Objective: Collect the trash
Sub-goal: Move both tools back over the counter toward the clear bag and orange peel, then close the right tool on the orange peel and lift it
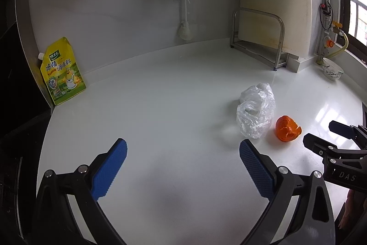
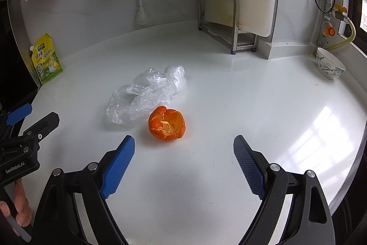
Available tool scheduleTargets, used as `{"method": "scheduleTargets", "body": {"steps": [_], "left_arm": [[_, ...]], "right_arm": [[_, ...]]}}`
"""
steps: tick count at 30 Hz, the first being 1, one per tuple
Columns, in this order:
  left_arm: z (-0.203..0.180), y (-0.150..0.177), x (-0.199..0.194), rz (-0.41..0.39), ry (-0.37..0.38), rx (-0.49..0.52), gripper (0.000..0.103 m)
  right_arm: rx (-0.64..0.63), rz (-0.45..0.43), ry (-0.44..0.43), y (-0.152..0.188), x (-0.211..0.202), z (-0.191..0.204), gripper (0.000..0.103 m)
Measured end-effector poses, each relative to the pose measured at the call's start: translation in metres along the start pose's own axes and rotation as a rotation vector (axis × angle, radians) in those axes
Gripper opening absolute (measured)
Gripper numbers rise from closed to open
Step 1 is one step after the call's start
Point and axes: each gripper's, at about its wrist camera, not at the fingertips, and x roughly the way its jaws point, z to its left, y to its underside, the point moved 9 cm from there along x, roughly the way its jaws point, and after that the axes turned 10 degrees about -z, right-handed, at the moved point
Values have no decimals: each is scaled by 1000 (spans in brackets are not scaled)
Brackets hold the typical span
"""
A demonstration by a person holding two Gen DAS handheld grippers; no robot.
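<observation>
White glossy desk (image 2: 229, 107), curved front edge, backed by pale wall panels with cloths hung along the top.
Bent-tube steel rack (image 2: 220, 17) at back right corner, white board leaning against it.
Left hand-held gripper (image 1: 182, 153): blue-padded jaws spread wide, nothing between them, held above bare desk in front left of the trash.
Right hand-held gripper (image 2: 184, 148): blue-padded jaws spread wide, empty, aimed at the peel just ahead.
Crumpled clear plastic bag (image 2: 146, 95) lying mid-desk, its near edge touching or just beside the peel; which, cannot tell.
Yellow-green stand-up seasoning pouch (image 1: 63, 72) propped against far left wall, well apart from the trash.
White-handled brush with blue top (image 1: 184, 15) hanging on back wall.
White bowl with dark floral pattern (image 2: 330, 66) at far right, near yellow hose.
Orange citrus peel (image 2: 166, 123), cup-shaped, pale inside facing up, resting on desk right of the bag.
</observation>
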Motion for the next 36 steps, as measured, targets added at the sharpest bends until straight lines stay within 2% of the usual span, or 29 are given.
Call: {"method": "scheduleTargets", "body": {"steps": [9, 15, 30, 36], "left_arm": [[4, -2, 7, 3, -14, 11, 97], [6, 0, 9, 12, -19, 10, 97], [0, 0, 9, 12, -12, 25, 97], [-5, 0, 9, 19, -2, 23, 97]], "right_arm": [[-67, 58, 42, 2, 27, 0, 84], [-78, 103, 26, 4, 43, 4, 84], [-155, 124, 34, 4, 60, 12, 83], [-136, 135, -16, 5, 59, 16, 55]]}}
